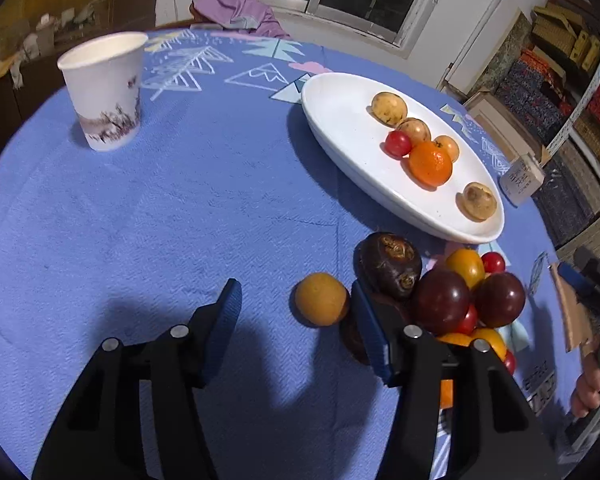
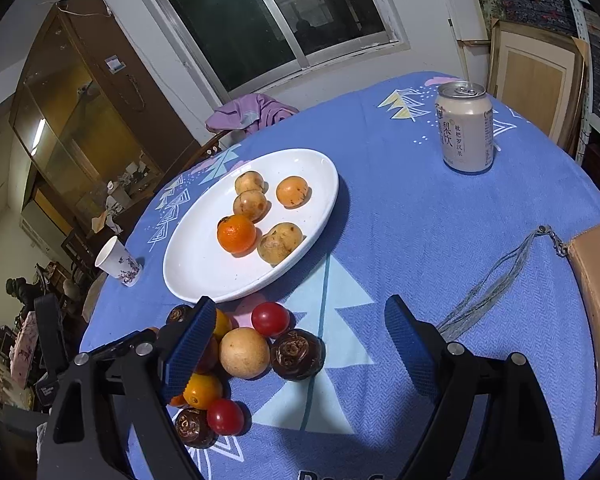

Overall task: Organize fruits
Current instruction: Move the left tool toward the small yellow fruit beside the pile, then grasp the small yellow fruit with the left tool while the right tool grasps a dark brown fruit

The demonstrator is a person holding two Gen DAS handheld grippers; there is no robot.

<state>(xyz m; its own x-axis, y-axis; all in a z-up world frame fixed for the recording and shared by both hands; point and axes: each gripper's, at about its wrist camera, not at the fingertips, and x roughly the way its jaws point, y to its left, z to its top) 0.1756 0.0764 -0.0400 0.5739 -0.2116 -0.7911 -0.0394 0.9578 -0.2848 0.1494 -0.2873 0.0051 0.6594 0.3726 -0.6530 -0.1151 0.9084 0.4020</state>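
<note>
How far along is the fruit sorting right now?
Partly done: the white plate already holds an orange and several small yellowish fruits. In hand: nothing; the left claw stands open around a yellow fruit on the cloth, the right claw open. Left: the fruit pile beside the plate.

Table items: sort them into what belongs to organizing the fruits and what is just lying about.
For the job: white plate with fruit on it; loose fruit pile on the cloth.

Lying about: paper cup, drink can, tan pouch, purple garment.
</note>
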